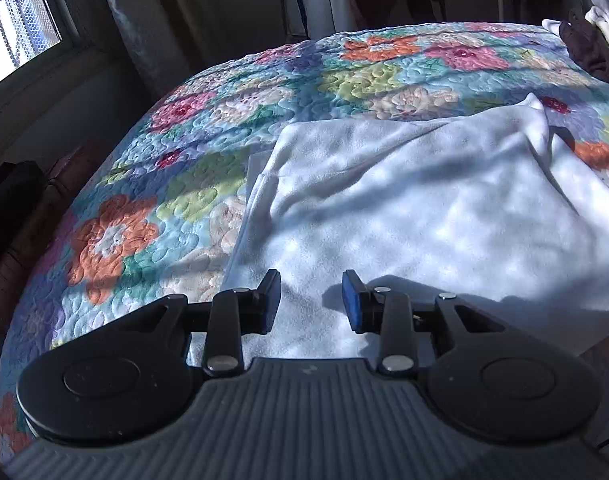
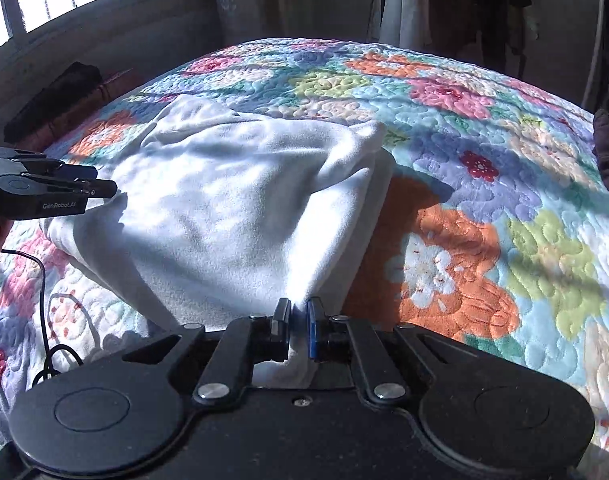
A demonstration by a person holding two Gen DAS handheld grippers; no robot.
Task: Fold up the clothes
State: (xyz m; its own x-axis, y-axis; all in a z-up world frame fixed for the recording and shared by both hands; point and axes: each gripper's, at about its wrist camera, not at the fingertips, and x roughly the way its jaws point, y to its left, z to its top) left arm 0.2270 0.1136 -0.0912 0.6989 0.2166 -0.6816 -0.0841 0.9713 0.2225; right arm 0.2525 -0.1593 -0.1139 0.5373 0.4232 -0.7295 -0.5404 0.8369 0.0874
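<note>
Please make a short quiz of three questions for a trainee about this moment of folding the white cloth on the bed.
1. True or false: the right gripper is shut on the white cloth.
2. How do the jaws of the left gripper stand? A) apart, above the cloth B) closed on a cloth edge C) closed on the quilt
3. Fill in: the cloth lies on a quilt with a ____ pattern.

Key:
1. True; cloth is pinched between its pads and pulled up from there.
2. A; there is a clear gap and no cloth between them.
3. Flower; large orange, pink and green flowers.
</note>
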